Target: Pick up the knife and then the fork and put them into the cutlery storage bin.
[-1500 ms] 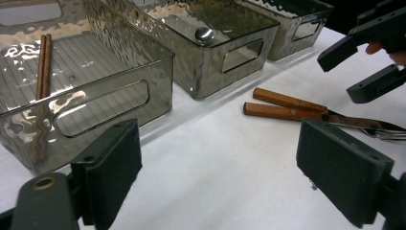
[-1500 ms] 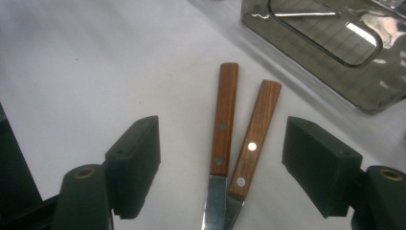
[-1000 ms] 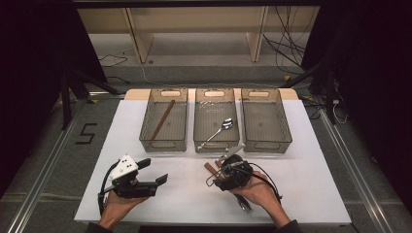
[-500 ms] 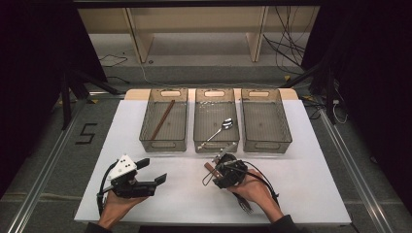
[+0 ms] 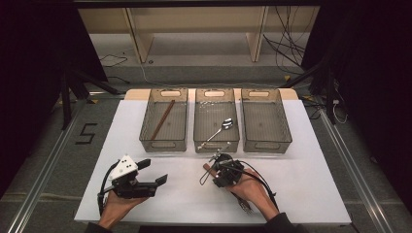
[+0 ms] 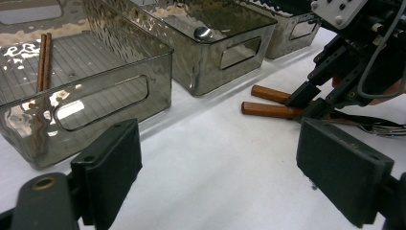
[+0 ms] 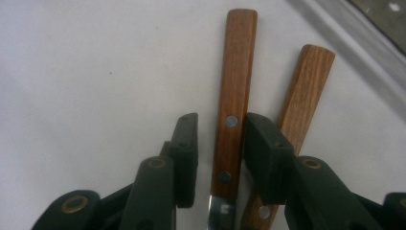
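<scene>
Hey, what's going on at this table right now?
A person is sorting cutlery into three bins. The right gripper has just been closing around one wooden-handled utensil lying on the white table; its fingers flank the handle with a small gap showing on one side. A second wooden handle lies right beside it. The left gripper waits open over the table. The left bin already holds chopsticks, the middle bin a spoon.

Lab recording setup, white table (image 5: 301,194), black curtains (image 5: 43,43), loose cables (image 5: 286,48), floor rails (image 5: 43,165)
</scene>
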